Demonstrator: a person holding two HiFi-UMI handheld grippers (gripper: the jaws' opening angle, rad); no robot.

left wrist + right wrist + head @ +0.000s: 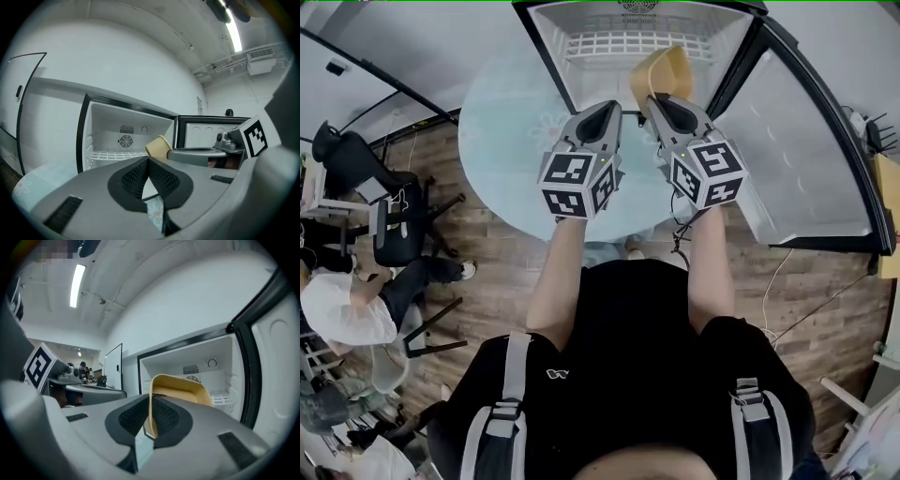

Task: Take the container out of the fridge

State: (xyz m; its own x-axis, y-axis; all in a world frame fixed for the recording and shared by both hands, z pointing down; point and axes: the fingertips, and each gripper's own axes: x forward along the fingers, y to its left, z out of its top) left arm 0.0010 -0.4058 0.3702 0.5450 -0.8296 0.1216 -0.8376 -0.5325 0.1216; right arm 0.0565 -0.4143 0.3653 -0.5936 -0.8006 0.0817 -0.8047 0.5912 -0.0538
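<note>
A tan open container (661, 70) hangs in front of the open fridge (581, 28), level with its white wire shelf (623, 45). My right gripper (661, 101) is shut on the container's near wall. In the right gripper view the wall sits pinched between the black pads and the container (180, 387) tilts away from my right gripper (151, 401). My left gripper (607, 108) hovers just left of it, shut with nothing between its pads. The left gripper view shows the container (158, 147) beyond my left gripper (148, 161), with the right gripper's body beside it.
The fridge door (806, 141) stands swung open to the right. A round pale table (506, 122) lies below the grippers. Chairs (394, 225) and seated people (347, 309) are at the left on the wooden floor.
</note>
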